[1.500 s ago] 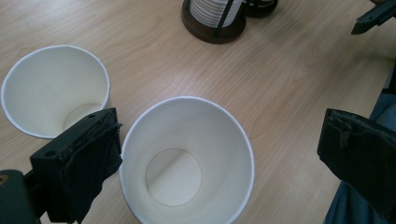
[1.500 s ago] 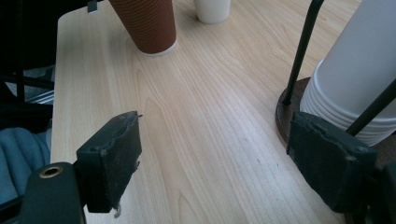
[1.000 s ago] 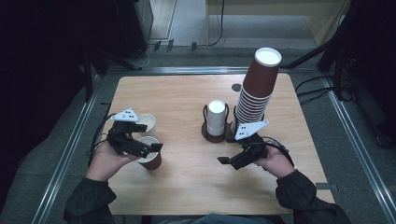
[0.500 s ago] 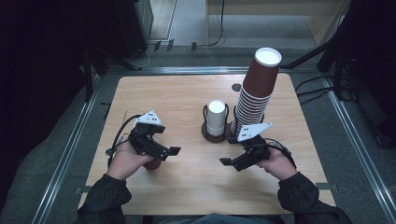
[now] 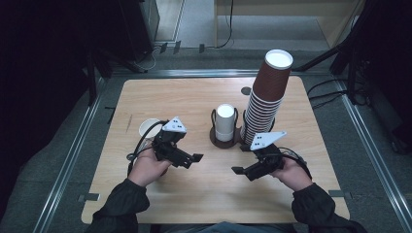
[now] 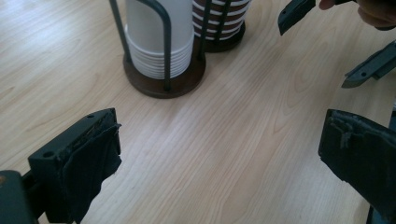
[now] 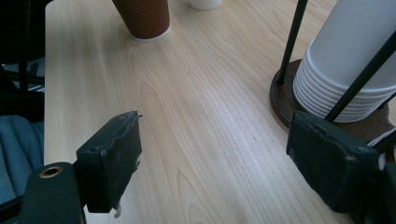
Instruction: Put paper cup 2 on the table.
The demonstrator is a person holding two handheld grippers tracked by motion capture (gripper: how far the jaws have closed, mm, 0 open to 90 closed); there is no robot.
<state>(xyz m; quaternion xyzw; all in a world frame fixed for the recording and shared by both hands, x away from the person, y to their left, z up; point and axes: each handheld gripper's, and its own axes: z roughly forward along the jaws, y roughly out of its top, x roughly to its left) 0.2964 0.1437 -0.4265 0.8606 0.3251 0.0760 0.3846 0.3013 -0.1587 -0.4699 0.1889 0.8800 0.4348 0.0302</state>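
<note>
Wood table (image 5: 204, 194), 2 loose paper cups on its 9 o'clock side: a white cup (image 5: 148, 127) standing upright, and a brown cup (image 7: 142, 18) standing rim down just at its 5 o'clock, mostly hidden under the left hand in the high view. Left gripper (image 5: 192, 161) has just been opening its jaws; they stand wide with nothing between them, pointing toward 3 o'clock at the white stack (image 5: 225, 121) in its wire rack (image 6: 159, 86). Right gripper (image 5: 241, 173) is also wide and empty, pointing toward 9 o'clock, parked at 6 o'clock of the tall brown stack (image 5: 267, 97).

Risks as I judge them:

1. The brown stack is tall and leans toward 1 o'clock. The right gripper's grey plate sits close to its foot, so a careless lift or swing could topple the whole stack.
2. The left forearm and cable are right by the loose brown cup, so pulling back toward 7 o'clock could knock it over or push it off the table.
3. Going for the white stack, a jaw could snag a rack upright and drag the rack.
4. Nested cups may come off as 2 instead of 1.
5. Thin paper walls would crush if the squeeze is too hard.
</note>
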